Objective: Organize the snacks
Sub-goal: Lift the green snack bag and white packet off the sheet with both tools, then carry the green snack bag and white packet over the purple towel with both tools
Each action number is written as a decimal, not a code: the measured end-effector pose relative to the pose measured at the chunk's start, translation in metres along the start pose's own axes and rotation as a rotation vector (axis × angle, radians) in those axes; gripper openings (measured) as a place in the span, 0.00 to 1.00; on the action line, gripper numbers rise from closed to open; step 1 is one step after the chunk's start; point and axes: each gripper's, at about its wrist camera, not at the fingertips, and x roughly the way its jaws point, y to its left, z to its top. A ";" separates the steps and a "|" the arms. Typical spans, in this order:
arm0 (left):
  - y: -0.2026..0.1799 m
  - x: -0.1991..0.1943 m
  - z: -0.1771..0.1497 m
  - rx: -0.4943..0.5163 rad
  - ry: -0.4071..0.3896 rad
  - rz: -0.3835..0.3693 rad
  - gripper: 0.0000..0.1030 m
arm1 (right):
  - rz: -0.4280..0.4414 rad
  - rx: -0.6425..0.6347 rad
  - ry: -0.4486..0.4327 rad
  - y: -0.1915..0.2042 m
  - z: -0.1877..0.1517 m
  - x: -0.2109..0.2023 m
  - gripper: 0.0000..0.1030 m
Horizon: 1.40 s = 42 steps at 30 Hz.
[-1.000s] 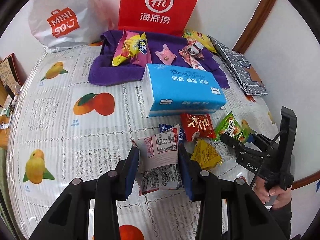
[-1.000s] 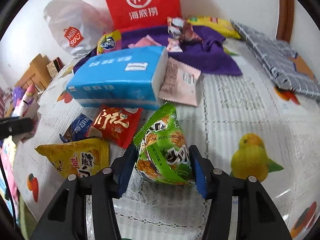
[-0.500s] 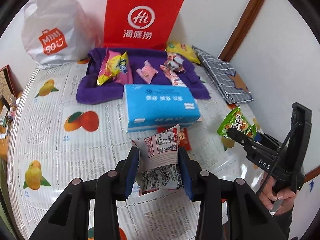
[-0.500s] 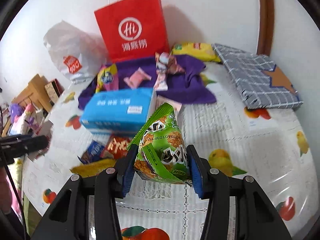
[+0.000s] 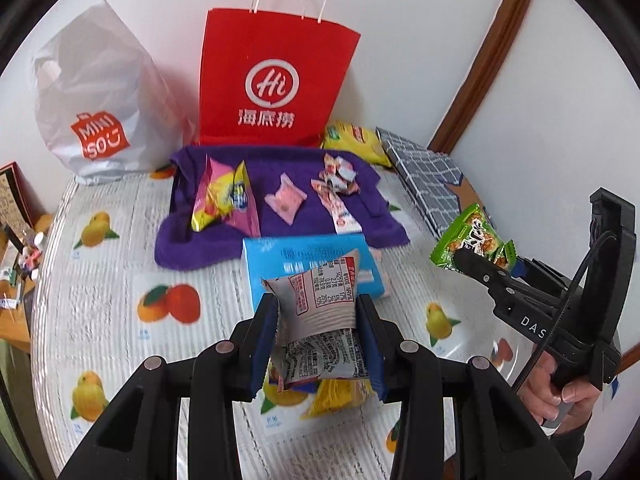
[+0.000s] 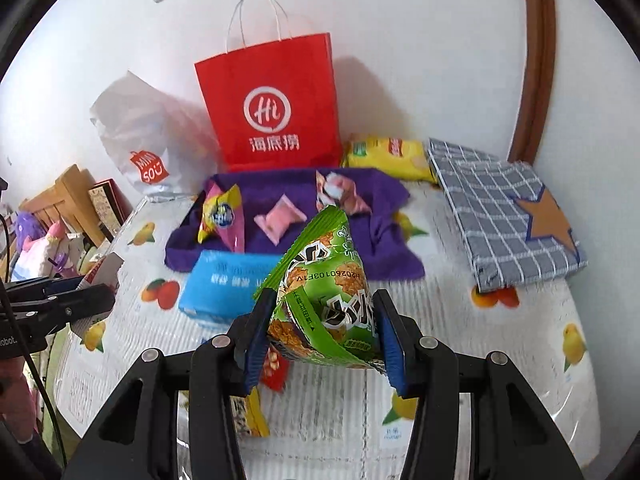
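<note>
White wall closes off the back of a table under a fruit-printed plastic cover, and the red paper bag standing against that wall serves as the landmark. Left of the red bag slumps a white shopping bag; right of it lies a checked cloth bundle. Just in front of the red bag spreads a purple towel carrying several small sweets, and nearer than the towel sits a blue tissue pack. Nearer again, both tools are off the table. The right gripper pinches a puffy green snack bag across its belly; it looks light and air-filled with crushable contents, so a gentle squeeze or a hold on the crimped seam would suit it. The left gripper is pressed together on a flat silver-white packet, thin, crinkly and slippery foil, best taken mid-body as now. More loose packets lie on the table below the left gripper.
</note>
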 end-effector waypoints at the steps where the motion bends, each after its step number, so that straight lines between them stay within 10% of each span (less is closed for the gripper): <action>1: 0.001 0.000 0.004 0.002 -0.006 0.003 0.37 | -0.001 -0.003 -0.010 0.001 0.006 0.000 0.47; 42: 0.058 0.119 0.134 -0.025 -0.024 0.004 0.37 | 0.072 -0.023 -0.021 0.014 0.119 0.154 0.47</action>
